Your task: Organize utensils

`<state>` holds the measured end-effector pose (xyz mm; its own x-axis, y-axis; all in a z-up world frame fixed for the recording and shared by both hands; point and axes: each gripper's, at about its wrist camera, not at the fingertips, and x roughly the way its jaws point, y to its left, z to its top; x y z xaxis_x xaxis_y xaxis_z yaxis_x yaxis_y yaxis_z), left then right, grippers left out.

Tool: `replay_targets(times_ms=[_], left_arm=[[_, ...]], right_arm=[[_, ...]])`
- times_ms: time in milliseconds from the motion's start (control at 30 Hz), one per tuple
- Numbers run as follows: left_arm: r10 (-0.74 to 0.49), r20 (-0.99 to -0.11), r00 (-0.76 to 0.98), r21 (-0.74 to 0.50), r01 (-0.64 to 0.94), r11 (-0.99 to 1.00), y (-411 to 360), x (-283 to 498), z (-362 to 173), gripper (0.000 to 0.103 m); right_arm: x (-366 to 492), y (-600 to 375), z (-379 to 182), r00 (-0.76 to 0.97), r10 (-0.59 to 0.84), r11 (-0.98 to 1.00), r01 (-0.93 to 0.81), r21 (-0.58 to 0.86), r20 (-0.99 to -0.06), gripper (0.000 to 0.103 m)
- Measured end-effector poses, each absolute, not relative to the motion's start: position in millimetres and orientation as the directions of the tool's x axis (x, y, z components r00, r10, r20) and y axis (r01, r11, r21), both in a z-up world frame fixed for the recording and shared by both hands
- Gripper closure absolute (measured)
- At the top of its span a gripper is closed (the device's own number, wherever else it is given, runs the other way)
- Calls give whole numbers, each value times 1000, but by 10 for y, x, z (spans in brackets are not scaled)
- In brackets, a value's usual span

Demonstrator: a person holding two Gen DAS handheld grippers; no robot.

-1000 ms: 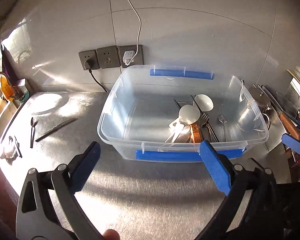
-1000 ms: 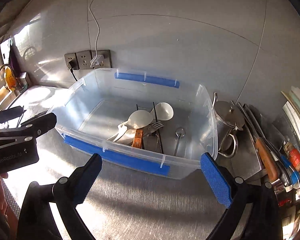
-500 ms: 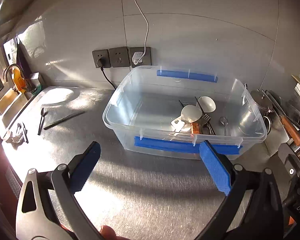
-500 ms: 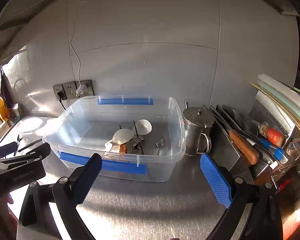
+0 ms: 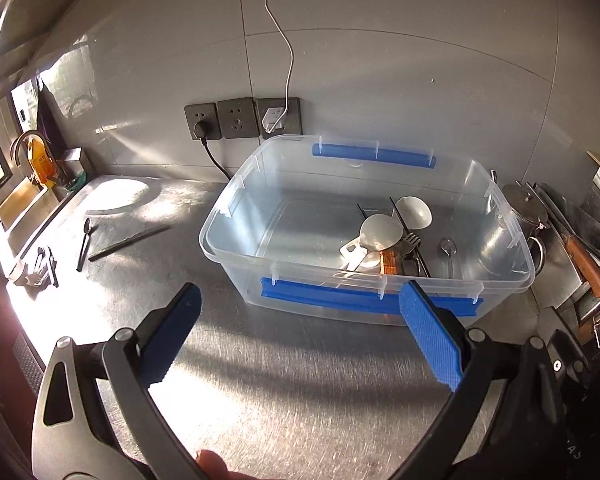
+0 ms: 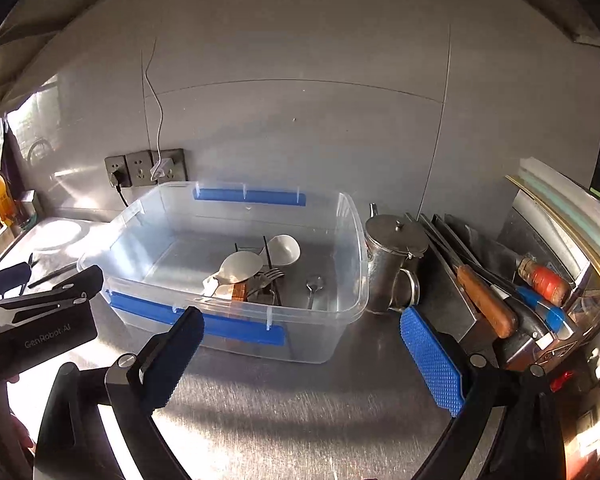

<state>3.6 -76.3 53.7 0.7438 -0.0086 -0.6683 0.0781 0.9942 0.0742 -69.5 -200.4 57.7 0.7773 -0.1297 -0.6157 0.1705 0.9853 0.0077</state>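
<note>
Utensils [image 5: 396,240] lie heaped in the right end of the clear bin [image 5: 236,216]. My left gripper [image 5: 300,332] and right gripper [image 6: 300,344] hover empty over the counter [image 5: 300,380], jaws spread wide. A spoon [image 5: 85,240] and what may be chopsticks [image 5: 128,243] lie left of the bin.

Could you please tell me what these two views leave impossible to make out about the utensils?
- Left wrist view: pile in clear bin; lower pieces hidden under white spoons.
- Left wrist view: items at counter's left edge; glare-washed, too small.
- Right wrist view: knife blades; overlapping in rack.
</note>
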Motion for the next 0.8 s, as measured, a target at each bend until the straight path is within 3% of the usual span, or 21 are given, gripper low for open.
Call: replay_targets(times_ms=[800], left_arm=[[-46,-690,722,74,134,988,-898,95,416,8]], right_arm=[[-621,-2024,484,743,-134,983,182,5,-656,5]])
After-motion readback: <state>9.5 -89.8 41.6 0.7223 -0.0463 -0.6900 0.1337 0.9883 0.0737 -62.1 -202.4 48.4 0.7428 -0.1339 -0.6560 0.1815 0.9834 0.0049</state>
